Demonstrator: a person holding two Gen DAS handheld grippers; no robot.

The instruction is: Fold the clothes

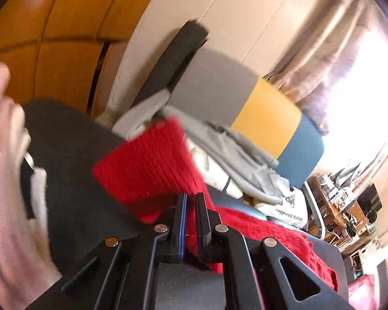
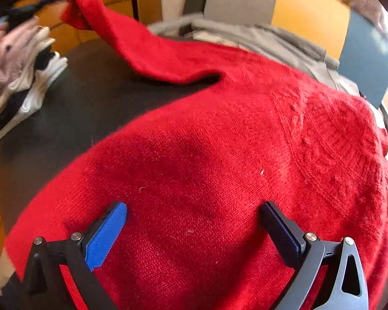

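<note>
Work surface: one dark grey table (image 2: 90,98), with clothes lying on it.
Red sweater: one red knitted sweater (image 2: 219,142), spread flat over most of the table; one sleeve (image 2: 121,31) rises off the cloth toward the upper left.
Grey garments: a heap of light grey clothing (image 1: 235,155) at the table's far edge, against a grey, yellow and blue panel (image 1: 266,113); the number of pieces cannot be counted.
Folded stack: one pile of white and dark clothes (image 2: 25,87) on the table's left side, blurred.
Left gripper (image 1: 190,199): raised and tilted, its jaws pinched together on the sleeve's ribbed cuff (image 1: 147,160).
Right gripper (image 2: 194,214): low over the sweater's body, jaws spread wide, holding nothing.
</note>
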